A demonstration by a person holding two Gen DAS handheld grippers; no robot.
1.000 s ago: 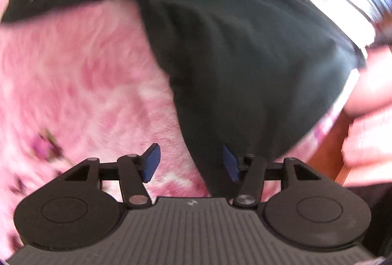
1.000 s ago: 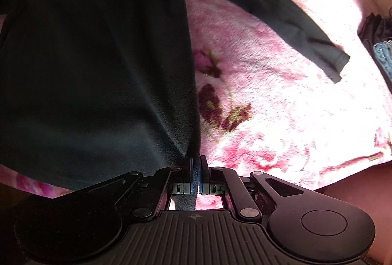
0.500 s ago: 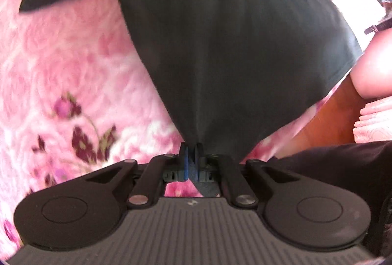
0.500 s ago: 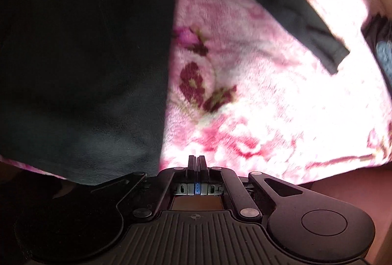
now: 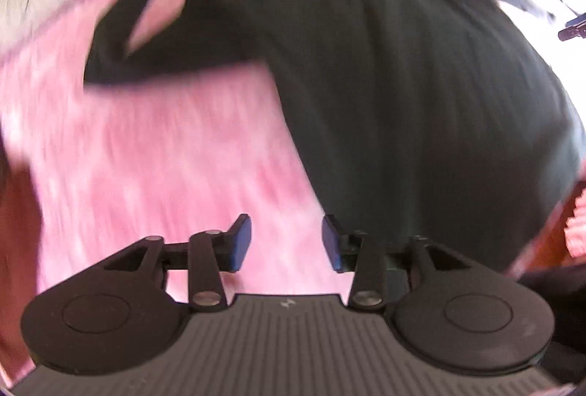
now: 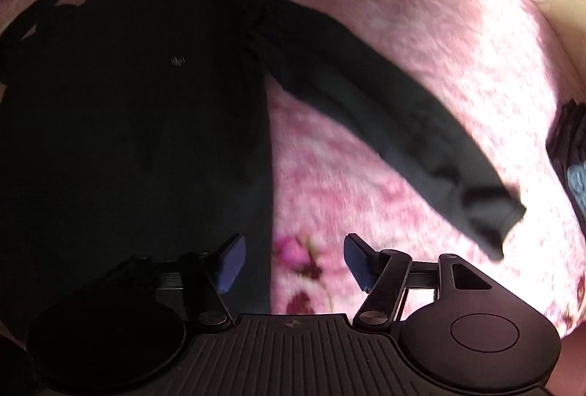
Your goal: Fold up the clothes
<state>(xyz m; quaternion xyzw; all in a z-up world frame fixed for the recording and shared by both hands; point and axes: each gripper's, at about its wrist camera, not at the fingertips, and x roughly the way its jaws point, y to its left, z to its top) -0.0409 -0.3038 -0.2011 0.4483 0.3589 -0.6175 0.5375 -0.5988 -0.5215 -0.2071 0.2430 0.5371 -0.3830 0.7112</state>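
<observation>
Dark long-sleeved sweater lies flat on the pink floral fleece blanket; left gripper and right gripper, jaws just opened, grasp nothing.

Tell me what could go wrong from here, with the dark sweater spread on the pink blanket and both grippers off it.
1. The near sleeve lies angled away from the sweater body; a side fold that ignores it would likely leave it sticking out.
2. The far sleeve looks bent over itself and could bunch inside a fold.
3. Both the left gripper and the right gripper have just opened with nothing between the pads; the plush blanket could get pinched along with the hem.
</observation>
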